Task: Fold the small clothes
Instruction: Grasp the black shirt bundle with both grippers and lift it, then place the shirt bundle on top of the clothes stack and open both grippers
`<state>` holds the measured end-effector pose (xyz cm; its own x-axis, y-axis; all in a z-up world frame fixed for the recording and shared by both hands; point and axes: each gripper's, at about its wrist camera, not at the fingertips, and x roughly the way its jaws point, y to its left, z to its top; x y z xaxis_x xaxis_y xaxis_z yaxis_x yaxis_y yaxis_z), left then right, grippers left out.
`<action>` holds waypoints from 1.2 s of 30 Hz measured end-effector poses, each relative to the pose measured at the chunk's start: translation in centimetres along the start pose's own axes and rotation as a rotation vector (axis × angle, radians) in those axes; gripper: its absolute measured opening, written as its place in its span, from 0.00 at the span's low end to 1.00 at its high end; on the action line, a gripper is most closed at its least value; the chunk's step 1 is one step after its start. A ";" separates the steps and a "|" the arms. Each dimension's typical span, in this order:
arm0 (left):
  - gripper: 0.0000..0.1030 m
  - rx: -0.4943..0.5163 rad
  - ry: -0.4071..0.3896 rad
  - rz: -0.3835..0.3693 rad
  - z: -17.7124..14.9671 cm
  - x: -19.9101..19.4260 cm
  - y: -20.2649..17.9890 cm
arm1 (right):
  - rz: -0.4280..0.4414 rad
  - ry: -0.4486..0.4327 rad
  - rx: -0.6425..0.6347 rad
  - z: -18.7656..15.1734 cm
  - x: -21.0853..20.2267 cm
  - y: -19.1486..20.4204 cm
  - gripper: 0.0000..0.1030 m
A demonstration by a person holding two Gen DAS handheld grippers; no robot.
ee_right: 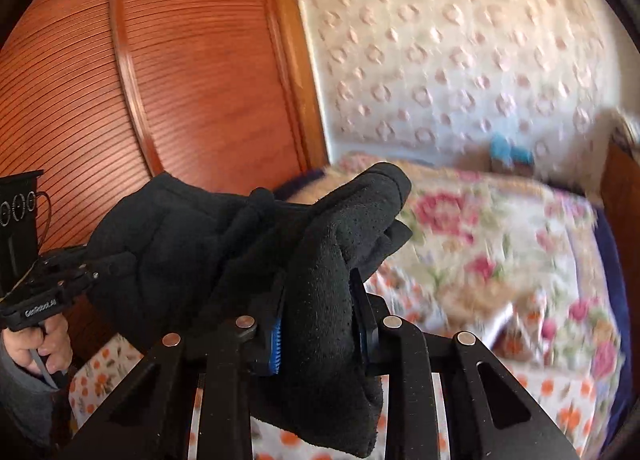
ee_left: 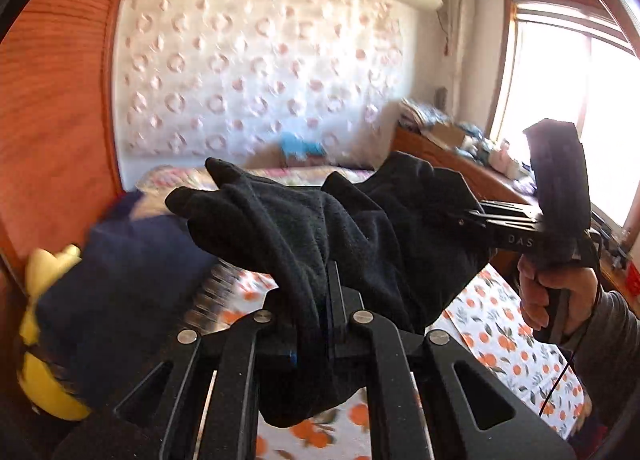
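A black fleece glove (ee_left: 320, 228) hangs in the air between both grippers, above the bed. My left gripper (ee_left: 316, 300) is shut on one end of it, cloth bunched between the jaws. My right gripper (ee_right: 318, 324) is shut on the other end; its blue pads (ee_right: 276, 348) press the cloth. In the left wrist view the right gripper (ee_left: 464, 220) comes in from the right, held by a hand. In the right wrist view the glove (ee_right: 320, 252) drapes leftward to the left gripper (ee_right: 92, 272).
An orange-print sheet (ee_left: 500, 332) covers the bed below. A floral quilt (ee_right: 500, 252) lies further back. A navy cloth with a yellow plush toy (ee_left: 44, 340) is at the left. A wooden wardrobe (ee_right: 160, 72) stands left; a cluttered wooden shelf (ee_left: 448, 140) and a window stand right.
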<state>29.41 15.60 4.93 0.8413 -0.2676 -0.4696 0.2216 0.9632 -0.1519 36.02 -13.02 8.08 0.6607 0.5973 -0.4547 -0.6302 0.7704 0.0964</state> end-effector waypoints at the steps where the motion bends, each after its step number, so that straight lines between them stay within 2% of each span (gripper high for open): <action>1: 0.10 -0.005 -0.014 0.018 0.2 -0.7 0.9 | 0.011 -0.007 -0.023 1.0 0.5 0.8 0.26; 7: 0.10 -0.054 -0.067 0.145 1.3 -3.1 7.7 | 0.079 -0.031 -0.143 6.2 6.0 5.3 0.26; 13: 0.10 -0.109 -0.092 0.222 0.6 -2.9 11.6 | 0.136 -0.029 -0.177 9.4 13.0 8.3 0.23; 16: 0.10 -0.113 -0.104 0.267 -0.4 -2.5 12.4 | 0.155 -0.025 -0.192 9.6 16.7 7.9 0.19; 18: 0.10 -0.124 -0.098 0.289 -1.4 -2.6 13.3 | 0.164 -0.002 -0.211 9.0 20.6 8.1 0.17; 20: 0.10 -0.153 -0.095 0.289 -2.2 -2.5 14.0 | 0.130 -0.017 -0.248 8.6 21.9 7.7 0.17; 22: 0.10 -0.170 -0.089 0.303 -2.8 -2.2 14.8 | 0.135 -0.013 -0.234 8.9 23.2 7.5 0.17; 26: 0.10 -0.229 -0.018 0.292 -4.6 -0.6 15.4 | 0.070 0.028 -0.212 8.5 25.3 7.4 0.19; 29: 0.10 -0.203 -0.005 0.301 -5.9 -0.2 14.3 | 0.066 0.037 -0.217 7.7 25.3 7.2 0.25; 32: 0.13 -0.199 -0.002 0.310 -6.6 -0.6 13.8 | 0.015 0.046 -0.204 7.8 24.9 7.0 0.42; 34: 0.20 -0.179 -0.006 0.330 -6.5 -0.9 13.4 | -0.009 0.037 -0.196 7.9 24.3 6.9 0.51; 36: 0.35 -0.155 -0.006 0.346 -6.2 -1.1 13.2 | -0.015 0.021 -0.201 7.8 22.9 8.2 0.54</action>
<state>28.33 28.49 -1.94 0.8565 0.0732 -0.5110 -0.1527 0.9815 -0.1152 49.16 8.67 5.33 0.6635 0.5793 -0.4734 -0.6901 0.7184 -0.0880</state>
